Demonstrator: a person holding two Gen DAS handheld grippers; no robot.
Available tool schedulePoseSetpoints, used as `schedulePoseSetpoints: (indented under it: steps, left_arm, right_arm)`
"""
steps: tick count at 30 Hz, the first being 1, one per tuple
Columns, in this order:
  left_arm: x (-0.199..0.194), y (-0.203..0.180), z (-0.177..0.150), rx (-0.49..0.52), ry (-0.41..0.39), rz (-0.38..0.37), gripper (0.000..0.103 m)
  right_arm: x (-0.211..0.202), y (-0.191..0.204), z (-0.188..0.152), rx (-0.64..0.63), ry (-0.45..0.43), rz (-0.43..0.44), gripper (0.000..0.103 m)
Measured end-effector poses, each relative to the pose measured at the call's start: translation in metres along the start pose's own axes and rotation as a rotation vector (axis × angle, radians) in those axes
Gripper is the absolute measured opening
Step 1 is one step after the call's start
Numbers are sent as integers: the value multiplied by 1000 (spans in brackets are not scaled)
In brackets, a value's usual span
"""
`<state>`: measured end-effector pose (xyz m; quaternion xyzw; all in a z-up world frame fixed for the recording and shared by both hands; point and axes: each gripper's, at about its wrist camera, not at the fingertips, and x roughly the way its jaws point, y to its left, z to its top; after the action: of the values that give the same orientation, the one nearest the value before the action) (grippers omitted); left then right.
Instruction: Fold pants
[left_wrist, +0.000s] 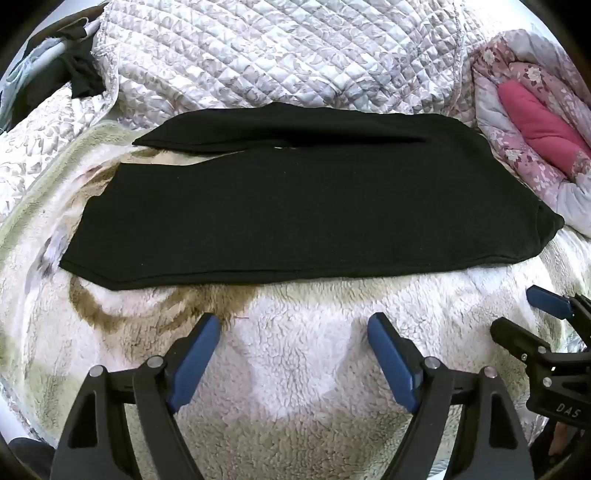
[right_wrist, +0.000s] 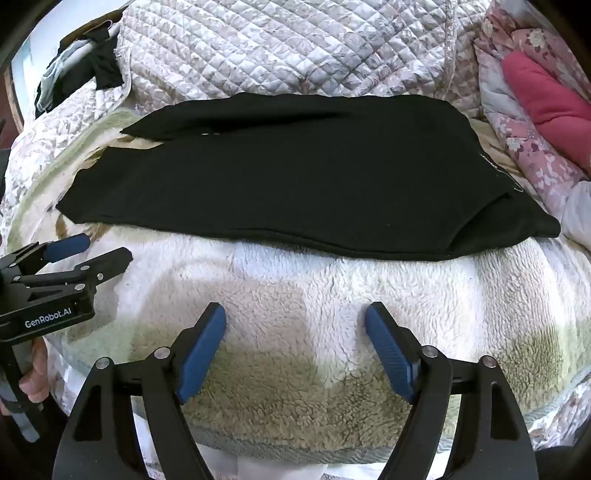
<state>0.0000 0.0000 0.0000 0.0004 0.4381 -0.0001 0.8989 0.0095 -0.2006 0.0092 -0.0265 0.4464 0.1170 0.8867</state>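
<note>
You've got the black pants (left_wrist: 295, 206) lying flat across the bed, lengthwise left to right. Legs point left, near one over the far one and a little offset, cuffs staggered. Waist end sits at the right, slightly bunched. Fabric plain, mostly smooth.

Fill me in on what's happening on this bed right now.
A person holds a two-finger gripper in each hand over a fleece blanket. Black pants lie spread across it, the legs side by side, running left, the waist at the right. The left gripper and right gripper both hang open, short of the near edge of the pants, touching nothing. No fold shows yet. A quilted cover lies behind.
</note>
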Motion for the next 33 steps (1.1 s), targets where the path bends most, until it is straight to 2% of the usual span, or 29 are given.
schedulePoseSetpoints:
  steps: [33]
  left_arm:
    - [-1,-5,-4,12,4,6,85]
  right_arm:
    - [3,0,2,-4,21,-15,80]
